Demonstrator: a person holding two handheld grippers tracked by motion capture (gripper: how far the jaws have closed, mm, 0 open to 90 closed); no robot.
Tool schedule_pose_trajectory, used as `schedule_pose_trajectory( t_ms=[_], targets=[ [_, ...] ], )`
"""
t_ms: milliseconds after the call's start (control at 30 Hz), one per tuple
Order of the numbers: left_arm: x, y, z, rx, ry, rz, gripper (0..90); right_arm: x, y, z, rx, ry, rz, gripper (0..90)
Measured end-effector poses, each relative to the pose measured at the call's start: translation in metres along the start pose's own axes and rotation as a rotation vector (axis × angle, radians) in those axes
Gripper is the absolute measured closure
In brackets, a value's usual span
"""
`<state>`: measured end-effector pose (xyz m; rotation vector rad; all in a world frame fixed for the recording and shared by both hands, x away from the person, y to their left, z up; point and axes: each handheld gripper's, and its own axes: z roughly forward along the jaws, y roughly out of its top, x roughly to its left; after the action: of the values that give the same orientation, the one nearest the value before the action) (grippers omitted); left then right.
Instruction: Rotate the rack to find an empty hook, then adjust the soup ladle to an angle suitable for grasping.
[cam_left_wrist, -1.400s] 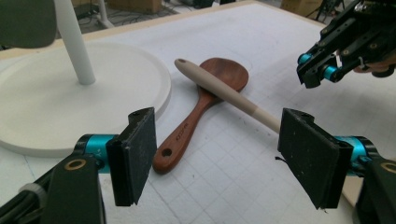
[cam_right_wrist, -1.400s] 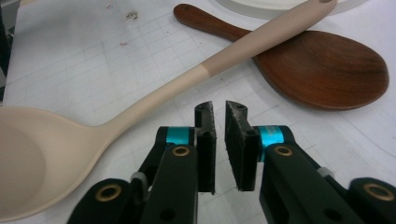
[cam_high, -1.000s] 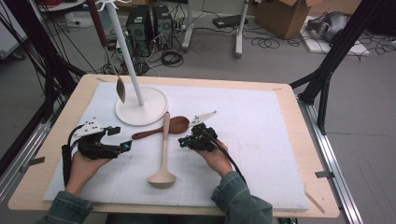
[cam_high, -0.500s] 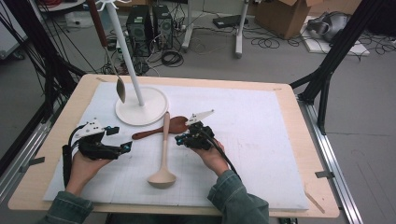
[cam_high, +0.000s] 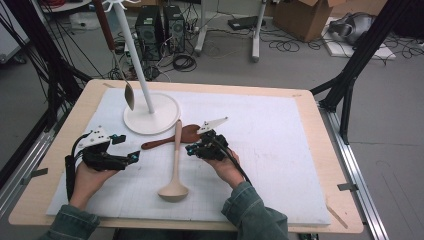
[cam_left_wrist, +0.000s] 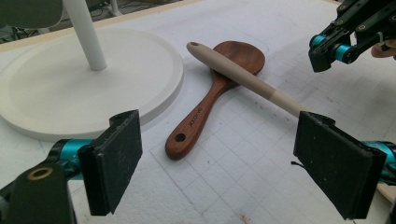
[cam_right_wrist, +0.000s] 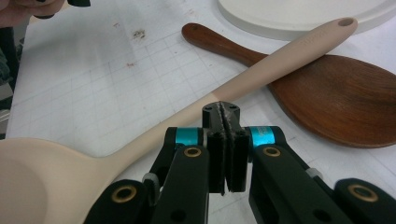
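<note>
A beige ladle (cam_high: 175, 165) lies on the white mat, its handle (cam_right_wrist: 280, 60) crossing the bowl of a dark wooden spatula (cam_high: 172, 138). My right gripper (cam_high: 191, 149) is just right of the ladle's handle. Its jaws (cam_right_wrist: 226, 109) are shut with nothing between them, tips close to the handle. My left gripper (cam_high: 134, 157) rests on the mat to the left and points at both utensils. Its jaws (cam_left_wrist: 224, 168) have just been opening and stand wide apart, empty. The spatula (cam_left_wrist: 210, 102) and the ladle's handle (cam_left_wrist: 243, 79) lie beyond its pads.
A white stand with a round base (cam_high: 152, 114) rises behind the utensils, and a metal spoon (cam_high: 129, 95) hangs from it. The mat (cam_high: 280, 150) covers a wooden table (cam_high: 330, 200). Cables and boxes lie on the floor beyond.
My right gripper has edged left, closer to the ladle's handle. The left hand has stayed in place.
</note>
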<state>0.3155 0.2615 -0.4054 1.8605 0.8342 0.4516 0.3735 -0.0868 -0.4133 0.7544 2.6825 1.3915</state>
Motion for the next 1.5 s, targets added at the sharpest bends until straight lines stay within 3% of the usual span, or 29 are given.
schedule_pose_trajectory(
  t_ms=[400, 667, 967, 1233, 1500],
  targets=[
    [0.001, 0.0, 0.0, 0.007, 0.005, 0.002, 16.2, 0.003, 0.002, 0.005, 0.001, 0.014, 0.003, 89.6],
    [0.001, -0.001, -0.001, 0.007, 0.005, 0.002, 16.5, 0.015, 0.007, 0.017, 0.008, 0.049, -0.014, 89.7],
    [-0.001, 0.0, 0.0, 0.011, -0.005, 0.004, 16.9, 0.016, 0.008, 0.025, 0.035, 0.011, -0.001, 89.5],
    [-0.002, 0.0, 0.0, 0.009, -0.003, 0.003, 17.1, 0.016, 0.006, 0.03, 0.058, -0.018, 0.042, 71.9],
    [-0.002, 0.0, 0.0, 0.009, -0.003, 0.005, 17.2, 0.016, 0.003, 0.037, 0.07, -0.035, 0.09, 45.6]
  ],
)
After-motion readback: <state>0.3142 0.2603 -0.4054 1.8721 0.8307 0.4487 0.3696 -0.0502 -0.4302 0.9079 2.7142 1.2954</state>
